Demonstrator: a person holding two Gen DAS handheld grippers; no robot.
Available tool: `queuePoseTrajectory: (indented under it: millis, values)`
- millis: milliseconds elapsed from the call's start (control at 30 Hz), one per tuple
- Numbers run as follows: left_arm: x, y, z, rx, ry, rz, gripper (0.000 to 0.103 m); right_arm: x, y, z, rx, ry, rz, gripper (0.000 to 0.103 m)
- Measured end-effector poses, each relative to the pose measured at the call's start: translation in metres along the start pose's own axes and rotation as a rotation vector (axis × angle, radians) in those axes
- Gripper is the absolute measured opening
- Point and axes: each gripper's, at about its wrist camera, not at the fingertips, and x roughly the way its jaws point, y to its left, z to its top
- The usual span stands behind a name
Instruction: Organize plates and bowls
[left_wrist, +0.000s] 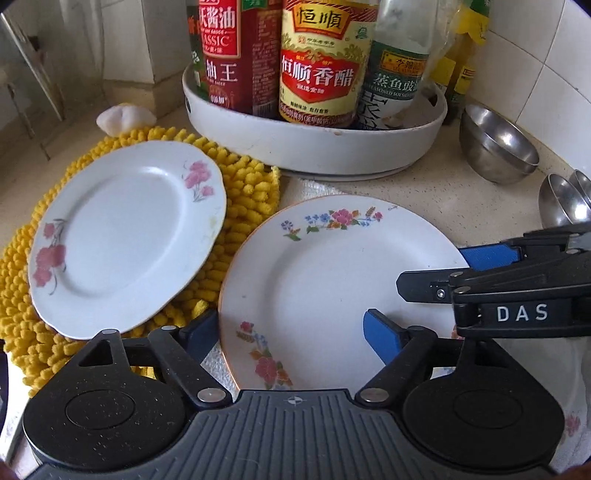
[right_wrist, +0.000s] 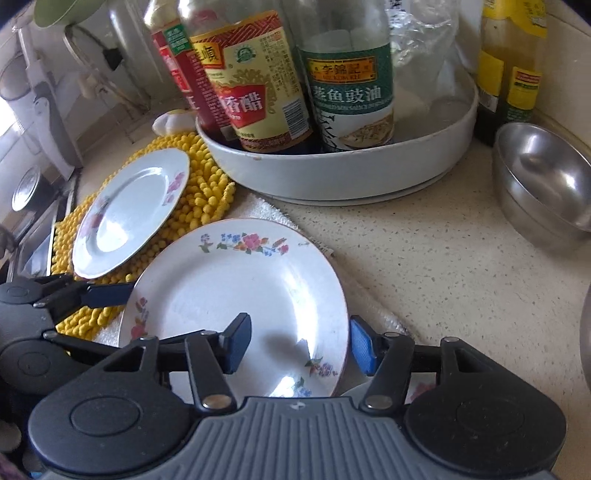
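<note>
A white plate with coloured flowers (left_wrist: 332, 280) (right_wrist: 236, 288) lies flat on a white cloth (right_wrist: 266, 210) in the middle of the counter. My left gripper (left_wrist: 291, 334) is open and straddles its left rim, one blue finger outside and one over the plate. At the right rim my right gripper (right_wrist: 299, 345) is open in the same way; neither presses on the plate. A second plate with pink flowers (left_wrist: 125, 240) (right_wrist: 129, 218) rests on a yellow bobbled mat (left_wrist: 243, 184) to the left. Two nested steel bowls (left_wrist: 498, 147) (right_wrist: 546, 184) stand at the right.
A white round tray (left_wrist: 314, 147) (right_wrist: 332, 173) with several sauce bottles stands right behind the plates. Steel spoons (left_wrist: 561, 206) lie by the tiled wall. A garlic bulb (left_wrist: 125, 116) sits behind the mat. Another flowered plate's edge (left_wrist: 572, 424) shows at the lower right.
</note>
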Motion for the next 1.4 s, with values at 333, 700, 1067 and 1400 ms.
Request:
queuePoseTrajectory:
  millis: [333, 700, 1067, 1400]
  values:
    - [-0.009, 0.01, -0.006, -0.022, -0.059, -0.003, 0.071, -0.008, 0.006, -0.007, 0.006, -0.016, -0.039, 0.07]
    - [-0.03, 0.021, -0.019, -0.037, -0.067, 0.022, 0.071, -0.013, 0.019, -0.015, 0.067, -0.019, 0.021, 0.07]
    - [-0.03, 0.029, -0.038, -0.001, -0.065, 0.038, 0.074, -0.007, 0.04, -0.02, -0.033, -0.015, -0.056, 0.071]
    - [-0.03, 0.022, -0.043, -0.026, -0.097, 0.118, 0.075, -0.009, 0.051, -0.024, -0.078, -0.025, -0.124, 0.071]
